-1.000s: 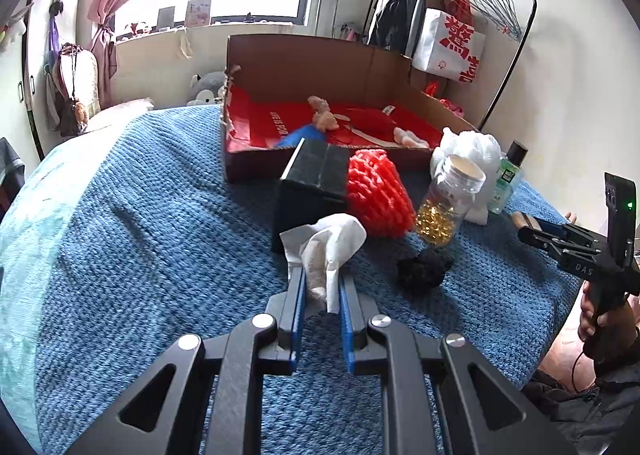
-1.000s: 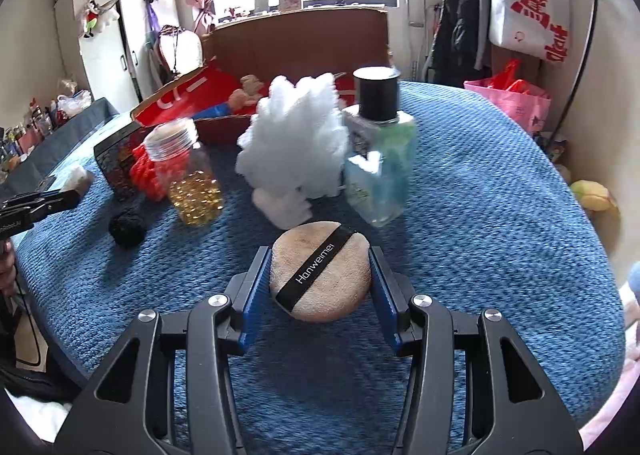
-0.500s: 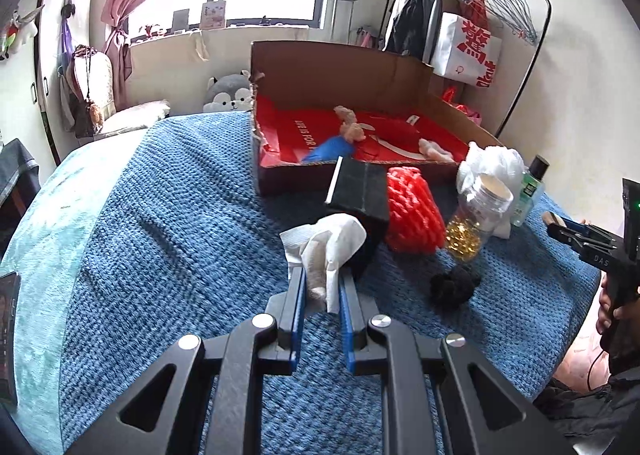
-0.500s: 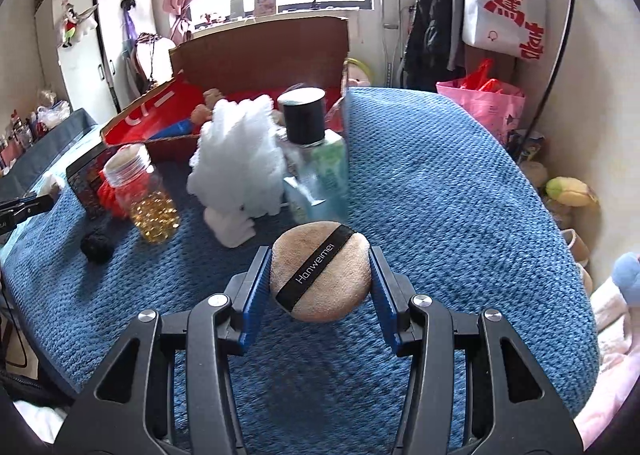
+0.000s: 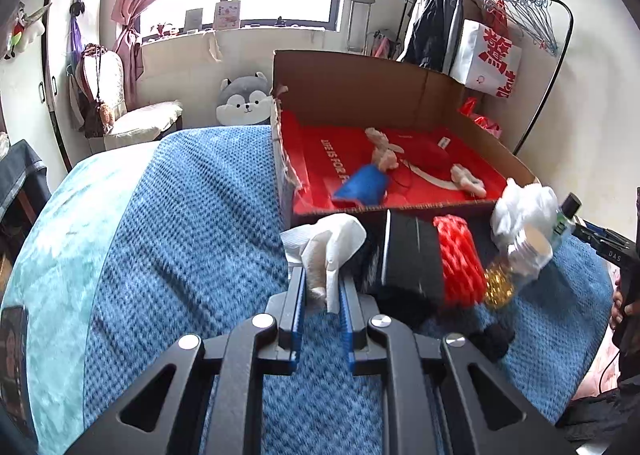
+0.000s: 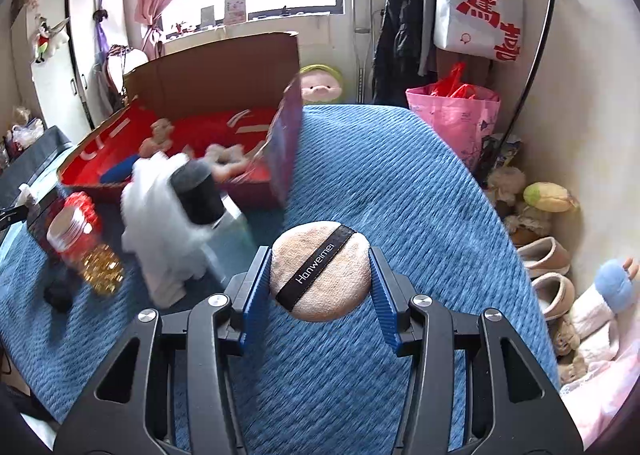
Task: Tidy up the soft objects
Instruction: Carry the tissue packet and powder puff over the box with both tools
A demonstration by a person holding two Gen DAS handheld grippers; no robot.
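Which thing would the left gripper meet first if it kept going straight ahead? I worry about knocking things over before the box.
Likely the near wall of the cardboard box, straight ahead of the left gripper, which holds a tissue. The black box sits just right of that line; depth is unclear.

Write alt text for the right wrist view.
The right hand-held gripper grips a round beige powder puff with a black band above a blue knitted blanket. Behind, at left, an open cardboard box with a red lining holds small soft toys, with a blurred white pouf in front.
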